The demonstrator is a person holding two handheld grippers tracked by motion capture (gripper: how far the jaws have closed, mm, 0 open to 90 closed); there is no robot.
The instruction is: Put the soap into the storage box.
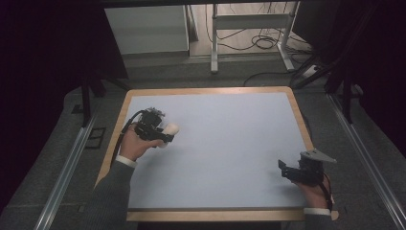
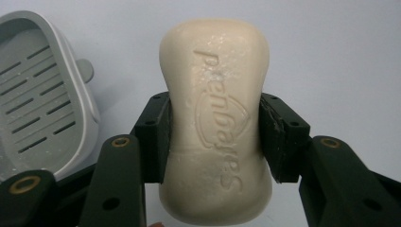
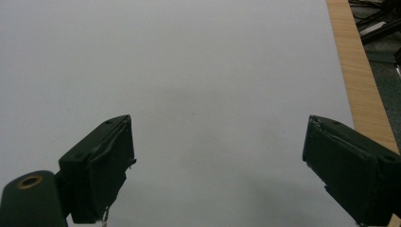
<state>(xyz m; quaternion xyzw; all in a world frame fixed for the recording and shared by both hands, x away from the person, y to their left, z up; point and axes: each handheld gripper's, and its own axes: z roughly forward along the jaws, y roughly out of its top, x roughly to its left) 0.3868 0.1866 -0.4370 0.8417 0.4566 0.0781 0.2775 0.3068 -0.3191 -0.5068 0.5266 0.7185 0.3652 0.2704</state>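
A cream bar of soap [image 2: 215, 85] with raised lettering sits clamped across its middle between the black jaws of my left gripper [image 2: 215, 137]. A grey slotted soap dish [image 2: 38, 94] lies on the table just left of it in the left gripper view. In the high view my left gripper [image 1: 167, 134] is over the table's left side, with the soap [image 1: 171, 128] sticking out to the right. My right gripper [image 1: 286, 171] rests near the front right corner. In the right gripper view its jaws stand wide apart [image 3: 217, 165] over bare tabletop.
The table has a pale blue-grey top [image 1: 225, 143] and a wooden rim [image 3: 352, 71]. Beyond the far edge are metal desk legs [image 1: 214, 43] and loose cables [image 1: 263, 43] on the floor. Dark curtains hang on both sides.
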